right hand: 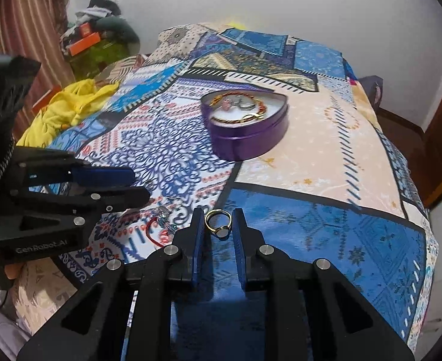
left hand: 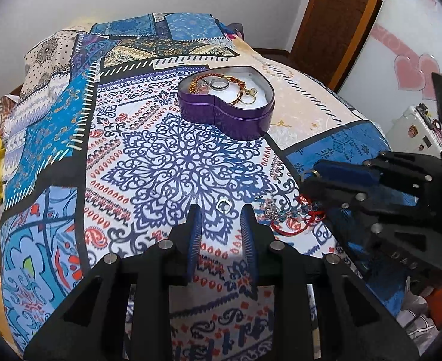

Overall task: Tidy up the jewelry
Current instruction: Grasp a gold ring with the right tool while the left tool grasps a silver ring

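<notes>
Gold ring (right hand: pixel 217 222) between right hand-held gripper (right hand: pixel 217 215) fingers

Between the right jaws lies a gold ring (right hand: pixel 217 222) with a pale oval stone. Between the left jaws lies a silver ring (left hand: pixel 223 205). Beyond both, the tin (left hand: pixel 230 120) is glossy purple, white inside. The cloth (left hand: pixel 160 162) is patchwork: blue filigree on white, orange teardrops, cream and blue panels. Jaw pads are blue.

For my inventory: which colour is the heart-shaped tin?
Purple outside, white lining inside; the heart-shaped tin shows best in the left wrist view.
</notes>
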A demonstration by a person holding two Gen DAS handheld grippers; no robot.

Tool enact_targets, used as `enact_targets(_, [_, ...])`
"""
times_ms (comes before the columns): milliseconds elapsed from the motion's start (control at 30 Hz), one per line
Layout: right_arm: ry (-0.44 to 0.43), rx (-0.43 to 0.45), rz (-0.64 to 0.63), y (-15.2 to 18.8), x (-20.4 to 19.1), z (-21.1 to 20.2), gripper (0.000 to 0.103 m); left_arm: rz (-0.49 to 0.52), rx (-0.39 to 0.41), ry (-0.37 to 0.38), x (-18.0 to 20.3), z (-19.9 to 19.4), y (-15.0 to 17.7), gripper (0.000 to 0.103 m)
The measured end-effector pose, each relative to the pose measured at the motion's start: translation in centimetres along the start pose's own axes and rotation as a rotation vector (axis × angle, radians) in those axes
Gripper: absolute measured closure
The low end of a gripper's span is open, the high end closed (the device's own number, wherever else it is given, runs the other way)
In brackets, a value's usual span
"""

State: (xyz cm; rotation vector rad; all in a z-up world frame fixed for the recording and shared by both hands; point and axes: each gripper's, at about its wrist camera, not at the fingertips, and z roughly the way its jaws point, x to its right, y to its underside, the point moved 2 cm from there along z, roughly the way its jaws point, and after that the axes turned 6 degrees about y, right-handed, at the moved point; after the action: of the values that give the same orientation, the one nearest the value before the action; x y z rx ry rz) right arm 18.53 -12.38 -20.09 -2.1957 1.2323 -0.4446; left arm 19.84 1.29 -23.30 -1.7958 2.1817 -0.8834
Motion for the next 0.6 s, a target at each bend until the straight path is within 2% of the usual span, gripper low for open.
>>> enact_targets(200, [0.020, 0.020, 0.040, -0.3, 1.5, -0.5, 0.086, 0.022, -0.003, -0.020, 0.3, 0.6, -0.3, 0.081])
enact_targets(333, [0.023, 0.029, 0.054, -0.6, 2.0, -0.7, 0.086, 0.023, 0.004, -0.020, 0.3, 0.6, -0.3, 0.094])
enact_targets(600, [0.029, 0.046, 0.057, -0.9, 2.3, -1.4, 0.086, -0.014, 0.029, -0.037, -0.2, -0.3, -0.2, 0.094])
